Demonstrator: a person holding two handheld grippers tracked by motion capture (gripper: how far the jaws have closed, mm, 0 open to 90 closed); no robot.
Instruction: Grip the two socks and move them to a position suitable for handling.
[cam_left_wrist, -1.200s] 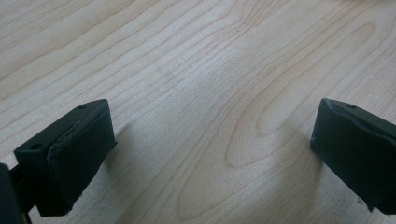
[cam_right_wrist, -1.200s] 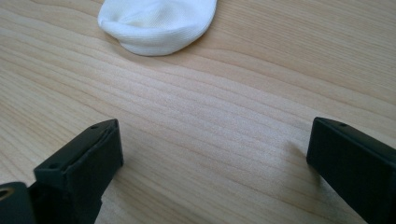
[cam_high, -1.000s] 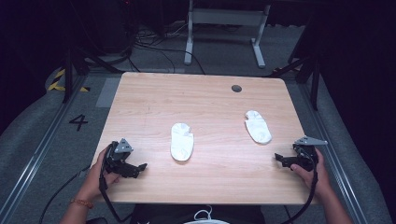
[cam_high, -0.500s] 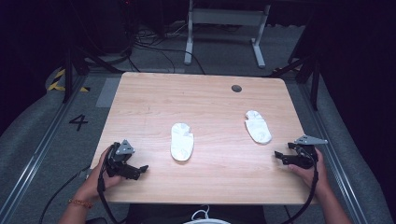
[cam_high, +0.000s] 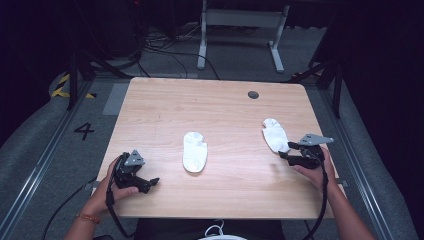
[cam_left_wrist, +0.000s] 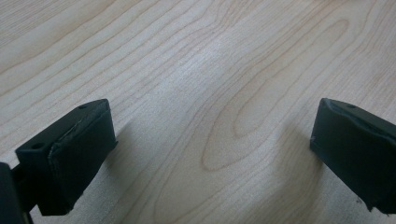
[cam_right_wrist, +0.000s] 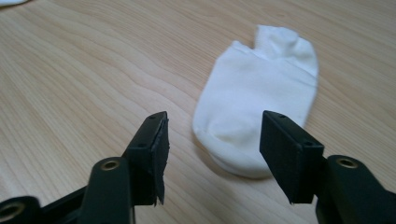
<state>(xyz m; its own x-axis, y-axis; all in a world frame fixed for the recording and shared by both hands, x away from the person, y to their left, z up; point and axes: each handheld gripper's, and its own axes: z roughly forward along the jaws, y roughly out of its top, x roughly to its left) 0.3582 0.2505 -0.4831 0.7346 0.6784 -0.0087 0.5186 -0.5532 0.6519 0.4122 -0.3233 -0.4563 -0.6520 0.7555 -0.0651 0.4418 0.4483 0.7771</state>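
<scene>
Right gripper (cam_high: 295, 152) has neared the sock (cam_high: 275, 135), jaws closing yet empty; left gripper (cam_high: 142, 180) gapes.

The left tongs (cam_high: 150, 182) are held low in the left hand (cam_high: 112, 186), jaws spread wide — nothing between them. The right tongs (cam_high: 284, 153) are gripped by the right hand (cam_high: 314, 170), their jaws having just been closing — a gap remains, nothing pinched.
</scene>
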